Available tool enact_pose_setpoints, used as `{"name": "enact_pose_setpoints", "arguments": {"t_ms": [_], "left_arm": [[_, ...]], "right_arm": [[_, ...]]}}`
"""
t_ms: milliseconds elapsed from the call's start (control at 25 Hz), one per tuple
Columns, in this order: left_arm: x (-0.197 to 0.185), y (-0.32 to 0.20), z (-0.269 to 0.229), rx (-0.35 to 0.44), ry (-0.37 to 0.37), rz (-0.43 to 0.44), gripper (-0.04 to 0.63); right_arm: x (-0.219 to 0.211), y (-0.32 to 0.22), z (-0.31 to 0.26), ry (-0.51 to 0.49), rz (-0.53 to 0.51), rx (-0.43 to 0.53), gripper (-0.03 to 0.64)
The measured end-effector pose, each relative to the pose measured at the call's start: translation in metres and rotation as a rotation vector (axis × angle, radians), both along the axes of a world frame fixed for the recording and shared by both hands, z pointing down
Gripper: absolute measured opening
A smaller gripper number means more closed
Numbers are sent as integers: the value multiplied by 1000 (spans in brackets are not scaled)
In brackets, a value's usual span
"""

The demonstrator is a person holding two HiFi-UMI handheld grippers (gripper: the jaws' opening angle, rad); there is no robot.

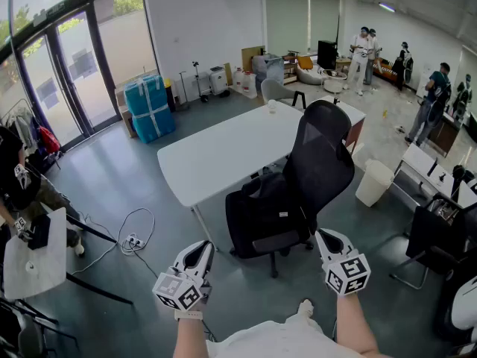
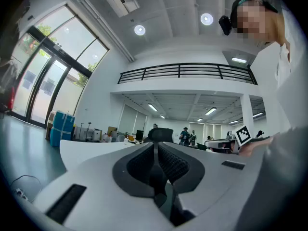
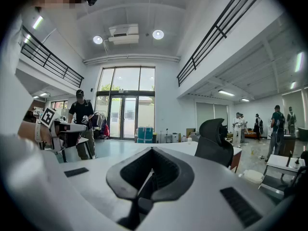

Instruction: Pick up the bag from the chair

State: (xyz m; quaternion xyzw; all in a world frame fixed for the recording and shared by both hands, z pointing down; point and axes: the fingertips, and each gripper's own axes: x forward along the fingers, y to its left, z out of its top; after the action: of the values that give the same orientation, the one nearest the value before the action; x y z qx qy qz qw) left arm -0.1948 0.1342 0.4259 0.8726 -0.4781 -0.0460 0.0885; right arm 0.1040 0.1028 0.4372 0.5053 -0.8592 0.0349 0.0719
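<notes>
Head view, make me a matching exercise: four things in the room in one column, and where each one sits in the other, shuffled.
Things
1. bag
2. blue wrapped stack
3. white bin
4. power strip

Places
A. on the floor, right of the chair
B. on the floor, left of the table
C. on the chair's seat
D. beside the glass doors

Pairs: 1-C, 2-D, 3-A, 4-B
</notes>
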Motion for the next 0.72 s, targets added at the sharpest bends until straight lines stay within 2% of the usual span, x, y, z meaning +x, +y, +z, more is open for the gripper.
{"name": "enact_pose_setpoints", "arguments": {"t_ms": [480,720], "left_arm": [[4,1,-3,5,2,13,44],[2,2,2,1,10,4,45]], "right_arm": [[0,1,-1,2,-1,3,17],[1,1,9,-48,-19,-24,18]]}}
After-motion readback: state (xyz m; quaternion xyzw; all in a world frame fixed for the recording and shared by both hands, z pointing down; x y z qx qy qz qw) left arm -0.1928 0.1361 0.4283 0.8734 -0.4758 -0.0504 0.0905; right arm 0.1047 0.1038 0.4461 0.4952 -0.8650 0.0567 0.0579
